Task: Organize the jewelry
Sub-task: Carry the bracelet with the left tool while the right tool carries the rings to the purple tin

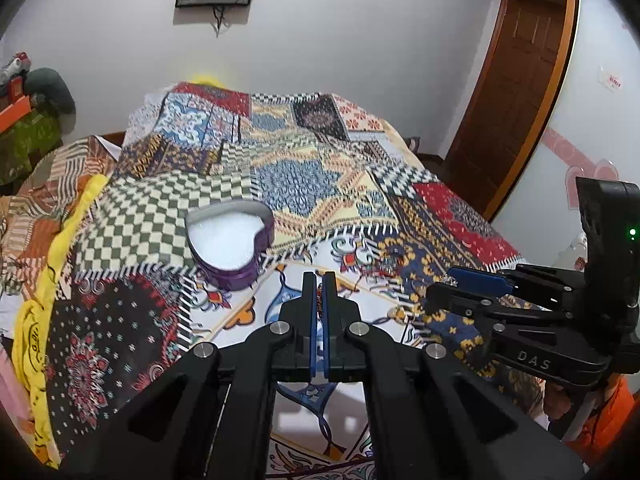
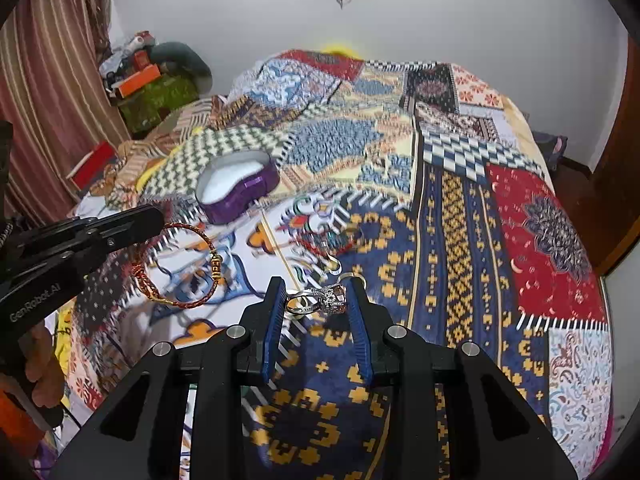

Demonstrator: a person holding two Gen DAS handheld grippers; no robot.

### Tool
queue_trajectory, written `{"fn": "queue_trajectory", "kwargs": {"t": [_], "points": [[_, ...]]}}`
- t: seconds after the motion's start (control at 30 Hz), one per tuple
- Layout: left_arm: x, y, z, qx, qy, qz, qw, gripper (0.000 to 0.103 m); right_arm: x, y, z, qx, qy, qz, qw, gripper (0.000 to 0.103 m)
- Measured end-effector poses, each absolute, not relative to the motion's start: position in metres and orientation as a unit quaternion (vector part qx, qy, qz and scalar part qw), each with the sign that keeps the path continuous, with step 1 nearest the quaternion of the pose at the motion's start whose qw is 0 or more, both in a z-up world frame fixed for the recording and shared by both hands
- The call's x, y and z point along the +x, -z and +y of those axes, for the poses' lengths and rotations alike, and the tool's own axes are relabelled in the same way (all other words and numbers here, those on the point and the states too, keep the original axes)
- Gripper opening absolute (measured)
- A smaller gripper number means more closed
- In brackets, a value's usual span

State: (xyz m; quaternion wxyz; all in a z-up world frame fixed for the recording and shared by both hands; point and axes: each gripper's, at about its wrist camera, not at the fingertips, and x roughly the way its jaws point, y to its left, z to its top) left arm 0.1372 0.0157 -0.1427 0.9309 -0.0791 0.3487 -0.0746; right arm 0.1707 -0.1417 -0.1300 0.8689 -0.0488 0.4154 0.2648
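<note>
A purple heart-shaped box (image 1: 230, 240) with a white lining stands open on the patchwork bedspread; it also shows in the right wrist view (image 2: 236, 188). My left gripper (image 1: 319, 280) is shut on a red braided bracelet (image 2: 180, 264), which hangs from it above the bed, right of the box. My right gripper (image 2: 316, 290) is shut on a silver ring (image 2: 320, 299) with a stone, held across its blue pads (image 2: 274, 312). It shows at the right of the left wrist view (image 1: 450, 280).
More jewelry (image 2: 326, 242), red and teal, lies on the bedspread beyond the ring. Boxes and clutter (image 2: 140, 76) pile at the far left by a striped curtain. A wooden door (image 1: 516, 80) stands at the right.
</note>
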Motion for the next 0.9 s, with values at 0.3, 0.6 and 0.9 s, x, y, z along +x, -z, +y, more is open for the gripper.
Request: {"fn": "queue_trajectory", "kwargs": {"t": [0.3,0.6,0.9], "points": [[0.137,0.118,0.032,-0.073,0.052,0.317,0.944,0.0,0.173,0.1,-0.126,-0.046,-0.273,0.377,0.884,0.028],[0.153,0.112,0.054,-0.071,0.025,0.303,0.95,0.0,0.19,0.082,-0.097,-0.052,-0.297,0.349,0.887,0.028],[0.179,0.12,0.078,-0.076,0.006,0.31,0.948,0.0,0.207,0.081,-0.066,-0.073,-0.316,0.342,0.882,0.028]]}}
